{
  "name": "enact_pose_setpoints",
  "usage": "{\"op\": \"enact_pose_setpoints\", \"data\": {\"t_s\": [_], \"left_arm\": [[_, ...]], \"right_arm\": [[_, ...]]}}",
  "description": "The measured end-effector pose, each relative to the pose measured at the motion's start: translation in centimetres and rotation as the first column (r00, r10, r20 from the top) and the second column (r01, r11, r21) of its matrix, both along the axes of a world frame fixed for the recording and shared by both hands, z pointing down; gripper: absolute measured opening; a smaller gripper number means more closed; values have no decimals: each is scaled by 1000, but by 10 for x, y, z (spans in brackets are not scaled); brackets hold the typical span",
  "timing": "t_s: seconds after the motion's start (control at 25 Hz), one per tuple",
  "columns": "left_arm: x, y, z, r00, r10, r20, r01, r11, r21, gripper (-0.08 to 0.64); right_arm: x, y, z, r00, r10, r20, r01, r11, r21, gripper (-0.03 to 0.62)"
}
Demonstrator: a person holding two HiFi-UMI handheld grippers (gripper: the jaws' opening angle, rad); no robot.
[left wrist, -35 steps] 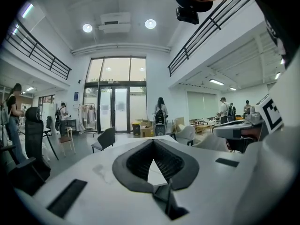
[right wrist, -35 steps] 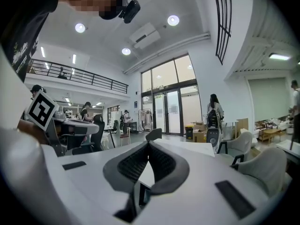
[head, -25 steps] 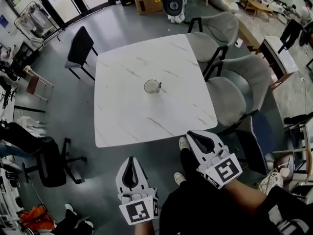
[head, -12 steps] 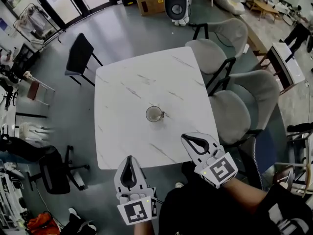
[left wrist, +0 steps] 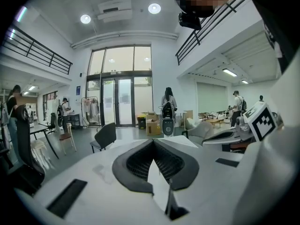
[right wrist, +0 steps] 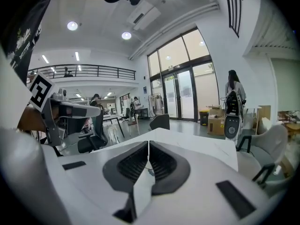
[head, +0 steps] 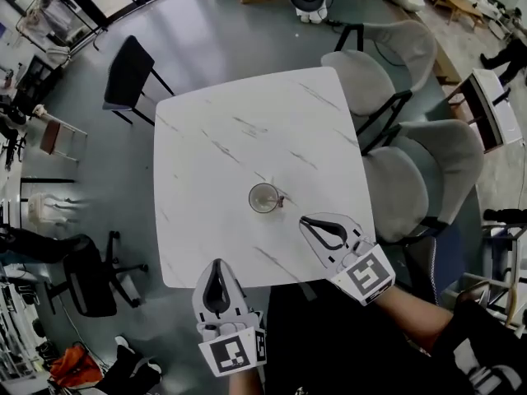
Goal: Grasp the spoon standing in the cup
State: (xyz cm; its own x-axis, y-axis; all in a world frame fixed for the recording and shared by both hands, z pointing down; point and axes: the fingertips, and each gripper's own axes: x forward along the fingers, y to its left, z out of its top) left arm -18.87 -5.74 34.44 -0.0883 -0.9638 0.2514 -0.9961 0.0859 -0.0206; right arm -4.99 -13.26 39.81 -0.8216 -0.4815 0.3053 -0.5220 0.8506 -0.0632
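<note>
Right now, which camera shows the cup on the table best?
The head view: it looks down on the cup, alone on the table, spoon at its rim. Both gripper views are filled by their own closed jaws; no cup can be made out.

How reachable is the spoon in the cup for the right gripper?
Probably yes: only bare table lies between the right gripper and the cup, with the spoon on its near side. Jaws are shut, so they must open first.

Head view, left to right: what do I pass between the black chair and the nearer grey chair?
Black chair → left gripper → cup → right gripper → nearer grey chair.
</note>
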Motion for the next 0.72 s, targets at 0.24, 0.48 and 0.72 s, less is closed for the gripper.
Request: {"op": "enact_pose_setpoints", "data": {"t_s": [0.24, 0.48, 0.72], "left_arm": [[-6, -31, 13, 997, 72, -38, -73, 997, -21, 8], [-14, -42, 30, 991, 121, -58, -125, 989, -73, 8], [-23, -43, 52, 988, 131, -78, -140, 983, -122, 8]], "right_arm": [[-18, -15, 35, 997, 49, -58, -56, 991, -123, 77], [-37, -28, 72, 991, 55, -119, -75, 982, -174, 209], [-44, -38, 108, 982, 53, -179, -87, 978, -188, 244]]}}
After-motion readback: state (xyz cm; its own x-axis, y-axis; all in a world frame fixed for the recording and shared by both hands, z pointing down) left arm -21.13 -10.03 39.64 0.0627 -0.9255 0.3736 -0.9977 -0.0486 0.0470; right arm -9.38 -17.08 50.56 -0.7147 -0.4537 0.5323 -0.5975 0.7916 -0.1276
